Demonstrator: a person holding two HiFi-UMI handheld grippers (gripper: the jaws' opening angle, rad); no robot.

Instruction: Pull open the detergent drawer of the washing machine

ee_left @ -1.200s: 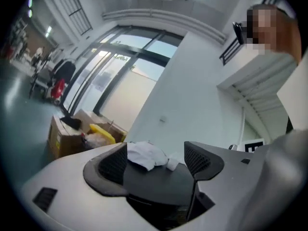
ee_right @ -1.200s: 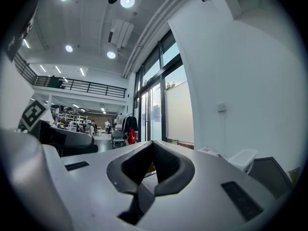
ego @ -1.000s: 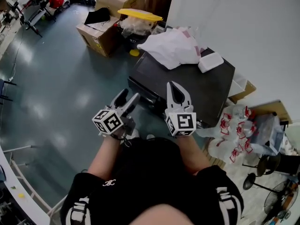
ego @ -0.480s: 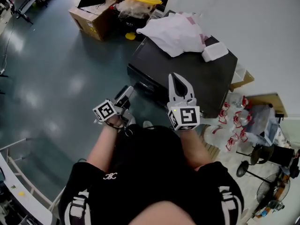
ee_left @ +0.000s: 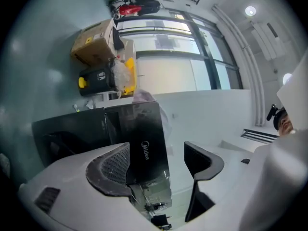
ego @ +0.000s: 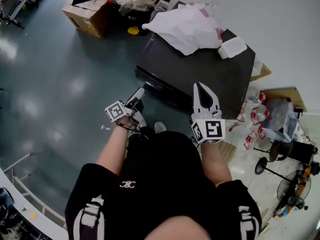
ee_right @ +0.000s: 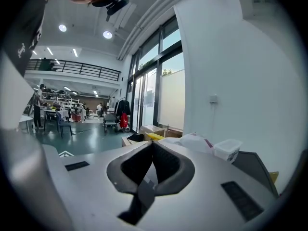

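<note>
Since a second ago the left gripper (ego: 138,96) has sunk away from the head and reached toward the front of the machine (ego: 200,66), while the right gripper (ego: 202,91) has slid off toward 3 o'clock and now hangs over the machine's near corner.

In the left gripper view the left gripper's (ee_left: 156,163) jaws stand wide apart with nothing clamped. Beyond them is a glossy dark panel with a logo, which I take to be the drawer (ee_left: 144,138) (no handle or seam is clear enough to be sure). It fills the gap from about 12 o'clock down to 6, lying closer to the 9 o'clock jaw than to the 3 o'clock one. Its long axis runs along the line of the jaws rather than across them.

From the head view, the machine's front edge runs from roughly 10 o'clock to 4 o'clock, and the left gripper's tips point at it from just beside it, at about 1 o'clock. Whether they touch it I cannot tell.

The right gripper's (ee_right: 153,163) jaws are pressed together and empty, and they point over the machine's top, not at its front.

So the left gripper is the nearer one and the one lined up. The pull looks not yet begun, since the jaws have still to close on anything. My guess is that the gap needs shifting toward 9 o'clock to centre on the panel edge.
</note>
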